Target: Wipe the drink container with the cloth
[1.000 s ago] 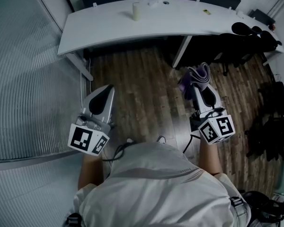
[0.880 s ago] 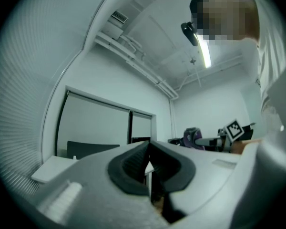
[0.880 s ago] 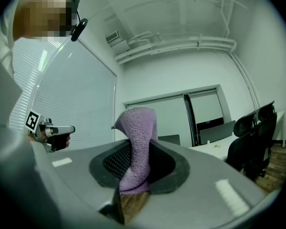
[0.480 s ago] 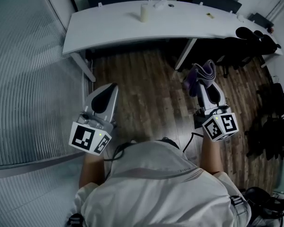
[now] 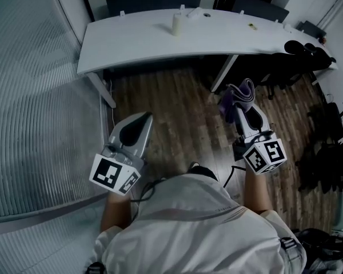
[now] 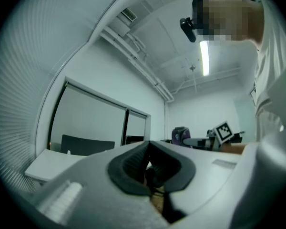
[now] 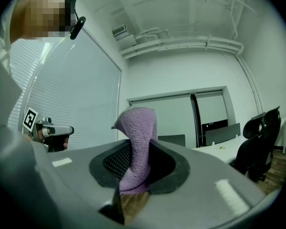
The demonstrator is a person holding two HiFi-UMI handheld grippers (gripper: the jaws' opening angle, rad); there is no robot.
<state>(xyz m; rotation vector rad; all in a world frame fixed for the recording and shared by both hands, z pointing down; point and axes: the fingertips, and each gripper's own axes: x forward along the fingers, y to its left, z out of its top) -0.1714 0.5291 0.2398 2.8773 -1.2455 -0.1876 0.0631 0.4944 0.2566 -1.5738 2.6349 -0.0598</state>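
Right gripper (image 5: 244,104) pinches the cloth (image 5: 240,90), which sticks out past its tips; left gripper (image 5: 142,119) is pressed together, empty; container (image 5: 176,24) stands well ahead of both

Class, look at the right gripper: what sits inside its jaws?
A purple cloth, clamped there and sticking up beyond the tips. Its pinched lower part is covered by the jaws.

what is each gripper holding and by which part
A purple cloth, pinched at its lower end in the right hand-held gripper. The left hand-held gripper is shut on nothing.
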